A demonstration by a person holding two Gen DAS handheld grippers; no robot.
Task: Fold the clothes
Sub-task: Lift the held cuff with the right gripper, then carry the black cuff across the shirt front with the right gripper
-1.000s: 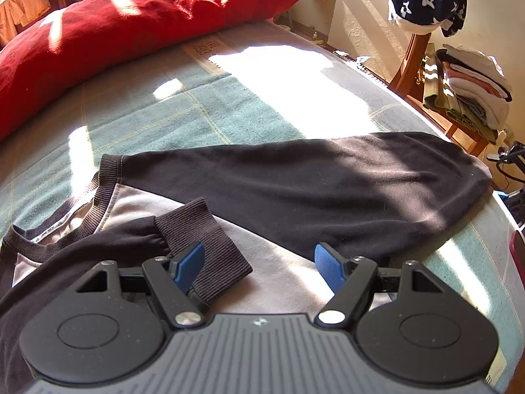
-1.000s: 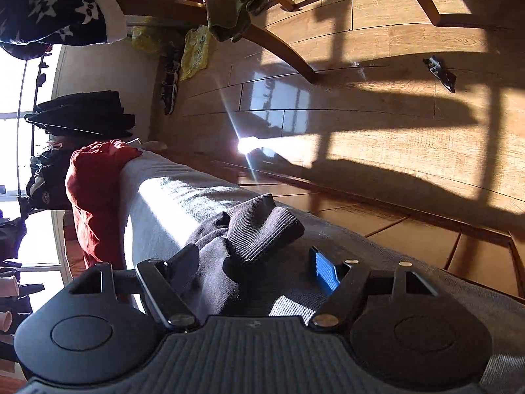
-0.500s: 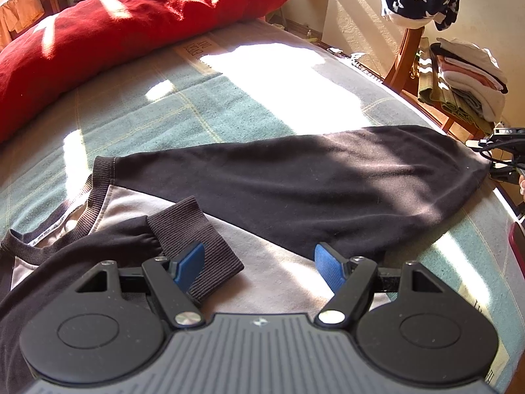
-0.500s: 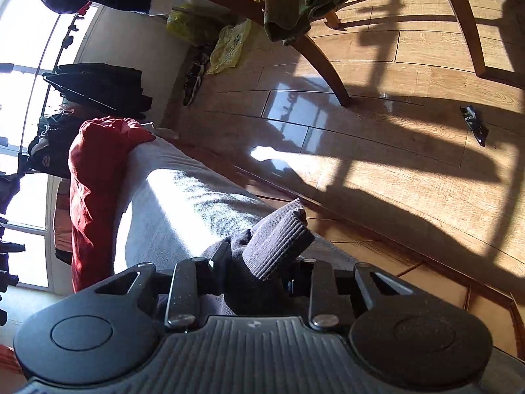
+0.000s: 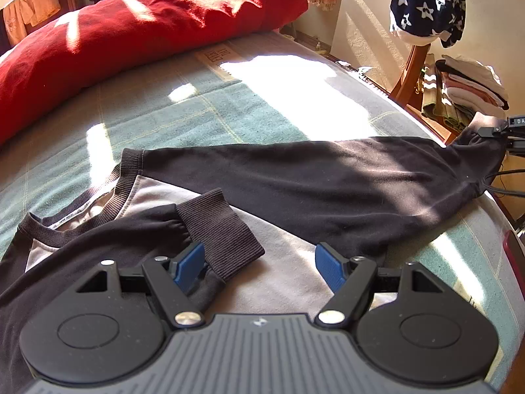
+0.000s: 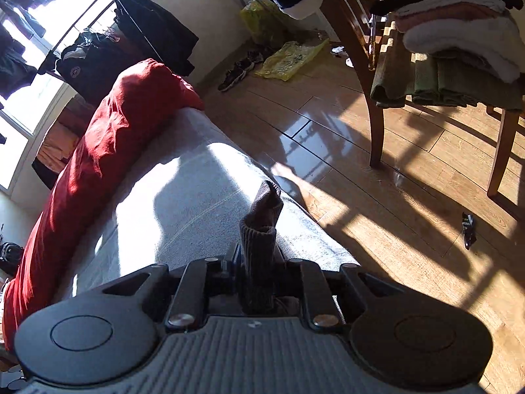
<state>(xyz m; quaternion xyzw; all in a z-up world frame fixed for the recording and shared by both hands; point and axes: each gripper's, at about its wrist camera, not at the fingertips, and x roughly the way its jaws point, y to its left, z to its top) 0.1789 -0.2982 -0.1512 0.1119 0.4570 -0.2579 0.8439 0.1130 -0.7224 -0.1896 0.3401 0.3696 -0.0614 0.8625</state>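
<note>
A black and grey sweatshirt point(image 5: 328, 180) lies spread on the bed. One sleeve is folded across its chest, and that sleeve's ribbed cuff point(image 5: 223, 226) lies between the blue pads of my left gripper point(image 5: 259, 252). The left gripper is open and low over the cloth, holding nothing. The other sleeve stretches to the bed's right edge, where its end point(image 5: 475, 134) is lifted. In the right wrist view my right gripper point(image 6: 259, 262) is closing its jaws on that sleeve's ribbed cuff point(image 6: 262, 216). The cuff stands up between the pads, pinched.
A long red pillow point(image 5: 131, 32) lies along the far side of the green checked bed cover point(image 5: 197, 108). Beside the bed stands a wooden chair point(image 6: 374, 115) with a stack of folded clothes point(image 6: 459, 49). A star-patterned garment point(image 5: 426, 0) hangs on its back. Wooden floor point(image 6: 393, 213) lies below.
My right gripper closed on the sleeve cuff, rose and rolled upright with it. The sleeve's far end lifted at the bed's edge. The left gripper drifted slightly and stayed open.
</note>
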